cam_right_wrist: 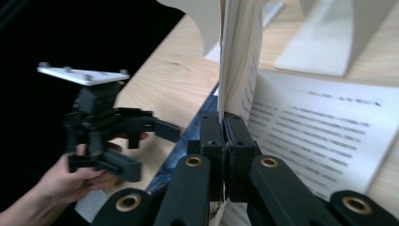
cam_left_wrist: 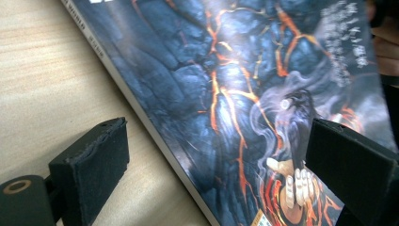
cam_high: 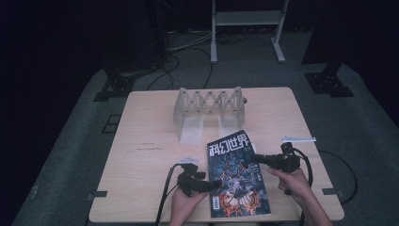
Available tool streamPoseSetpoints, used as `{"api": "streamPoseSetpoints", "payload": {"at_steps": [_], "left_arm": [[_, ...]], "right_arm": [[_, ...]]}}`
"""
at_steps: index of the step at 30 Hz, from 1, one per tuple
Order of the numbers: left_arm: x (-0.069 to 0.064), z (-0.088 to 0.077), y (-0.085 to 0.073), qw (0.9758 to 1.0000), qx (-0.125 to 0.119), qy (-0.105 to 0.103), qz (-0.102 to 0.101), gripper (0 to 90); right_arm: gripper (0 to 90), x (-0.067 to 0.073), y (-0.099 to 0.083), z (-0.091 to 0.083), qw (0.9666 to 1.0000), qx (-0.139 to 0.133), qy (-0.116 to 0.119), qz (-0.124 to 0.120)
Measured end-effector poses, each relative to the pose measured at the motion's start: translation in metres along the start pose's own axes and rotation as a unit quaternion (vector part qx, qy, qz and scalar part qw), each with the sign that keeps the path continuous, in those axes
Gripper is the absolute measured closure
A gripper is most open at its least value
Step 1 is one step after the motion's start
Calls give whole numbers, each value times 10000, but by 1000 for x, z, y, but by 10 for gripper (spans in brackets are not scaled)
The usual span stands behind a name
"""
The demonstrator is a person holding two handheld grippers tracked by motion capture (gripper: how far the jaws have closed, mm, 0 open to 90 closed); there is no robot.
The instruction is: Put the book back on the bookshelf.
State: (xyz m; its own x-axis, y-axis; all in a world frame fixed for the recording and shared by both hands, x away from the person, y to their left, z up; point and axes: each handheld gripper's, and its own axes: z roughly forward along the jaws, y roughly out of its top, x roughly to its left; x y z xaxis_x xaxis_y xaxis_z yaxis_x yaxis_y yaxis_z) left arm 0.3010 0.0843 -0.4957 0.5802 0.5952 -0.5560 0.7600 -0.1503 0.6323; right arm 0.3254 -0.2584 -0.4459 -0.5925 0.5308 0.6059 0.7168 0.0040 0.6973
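While right gripper (cam_right_wrist: 229, 141) pinches cover edge of glossy dark lava-art magazine (cam_high: 236, 176), near-centre on wooden table (cam_high: 150, 141): lift slowly, avoid tearing. Left gripper (cam_left_wrist: 221, 160) jaws wide, straddling spine; press down as anchor.

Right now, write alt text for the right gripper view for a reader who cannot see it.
The right gripper has its black fingers shut on a few pages of a magazine, lifting them on edge above a printed page lying open. To the left, a hand holds the left gripper, fingers open, over the wooden table.
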Motion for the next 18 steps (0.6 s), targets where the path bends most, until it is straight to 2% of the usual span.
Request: {"api": "streamPoseSetpoints", "payload": {"at_steps": [2,9,12,13,18], "left_arm": [[1,1,0,10000,-31,-20,-8,85],[4,3,5,10000,-29,-58,-26,115],[3,4,8,9999,-54,-75,-56,138],[4,6,9,9998,-50,-170,-95,152],[8,10,14,9991,7,-373,-196,242]], "right_arm": [[880,3,1,-2,10000,-22,17,-23],[879,22,5,-12,9993,-71,155,-333],[880,25,7,-16,9991,-85,230,-352],[879,26,7,-17,9990,-87,247,-363],[879,27,7,-20,9988,-107,325,-362]]}}
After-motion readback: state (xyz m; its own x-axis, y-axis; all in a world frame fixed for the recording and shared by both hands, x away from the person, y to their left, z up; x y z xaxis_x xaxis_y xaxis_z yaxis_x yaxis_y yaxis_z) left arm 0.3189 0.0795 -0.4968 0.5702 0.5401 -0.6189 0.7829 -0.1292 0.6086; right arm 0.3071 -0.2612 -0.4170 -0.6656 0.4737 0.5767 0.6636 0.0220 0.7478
